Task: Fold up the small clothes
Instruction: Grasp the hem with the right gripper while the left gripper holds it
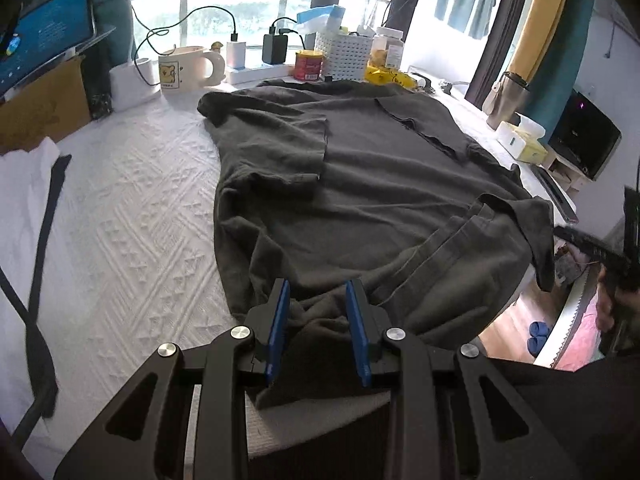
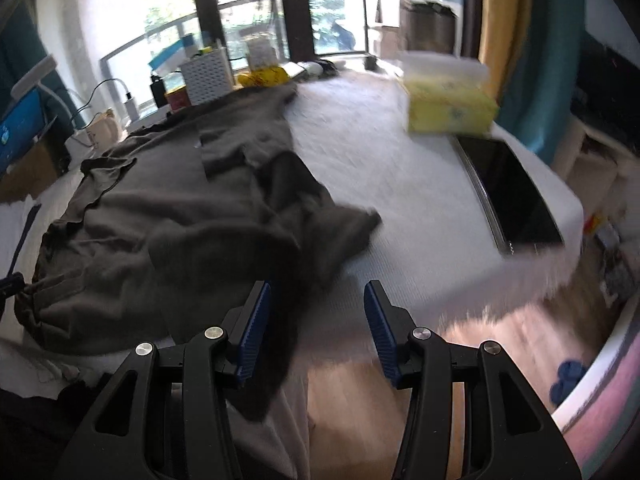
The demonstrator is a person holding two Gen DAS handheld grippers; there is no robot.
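Two tools show, one per view. The left tool [image 1: 318,312] stands with its blue pads [image 1: 280,320] partly apart over the near hem of one dark grey shirt [image 1: 360,184]; bunched cloth lies between the pads, but whether they press on it is hard to tell. The right tool [image 2: 318,320] has its pads wide apart with nothing between them, hovering over the near edge of the worktop [image 2: 400,184], just right of a hanging corner of the shirt; this view is blurred.

The shirt lies spread on the white textured cover of the worktop, one sleeve folded inward on the left, the collar side drooping over the right edge. At the left edge of the left view, one white garment with dark bands [image 1: 24,216] is cut off by the frame. At the right edge a hand [image 1: 612,304] grips a dark handle, mostly out of view.

Farther right sit one dark tablet [image 2: 516,196] and one yellow tissue box [image 2: 448,108]. At the far end: one cream mug [image 1: 188,66], one red tin [image 1: 309,65], one white perforated basket [image 1: 344,54] holding a blue-and-white packet, its other contents unclear, one jar [image 1: 390,46], two chargers on a power strip [image 1: 256,74], and one screen [image 1: 44,36] at far left, partly cropped
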